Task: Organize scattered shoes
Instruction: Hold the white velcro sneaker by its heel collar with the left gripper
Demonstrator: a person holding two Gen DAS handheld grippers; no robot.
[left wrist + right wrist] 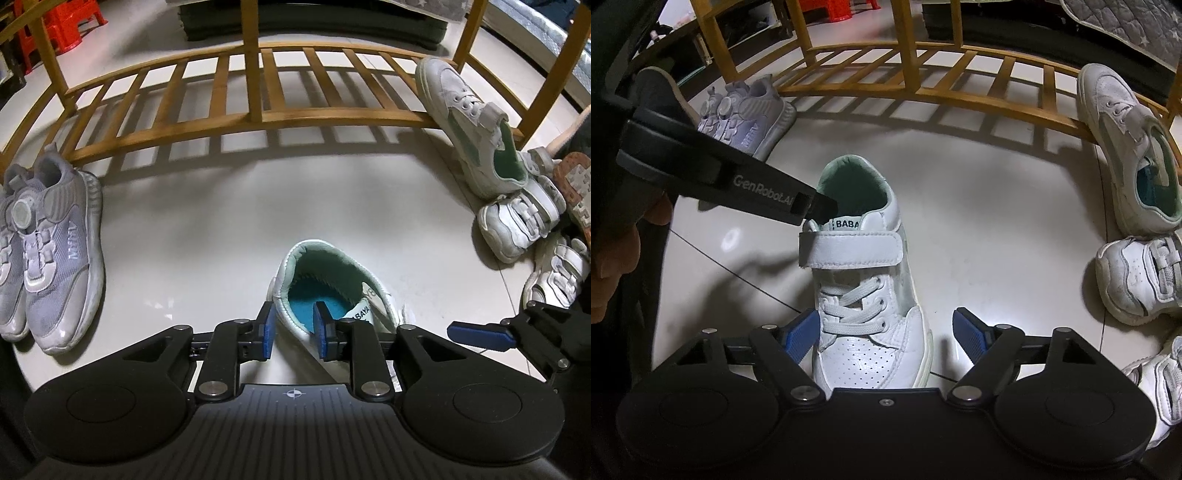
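The left tool straddles the collar of the white sneaker on the floor, pads barely off it; the right tool, spread, flanks its toe. Light, with a soft upper; the firmer heel collar probably grips best.

The white sneaker on the floor has a mint-green collar lining, a blue insole, white laces, a white strap and a perforated toe. Its mate, leaning on the honey-coloured wooden shoe rack, is white with mint-green side panels. A pair of lavender-grey mesh sneakers carries round dials. Further white strap sneakers look scuffed grey. The floor is glossy off-white tile. Both grippers are black with blue pads. Red plastic stools stand behind.
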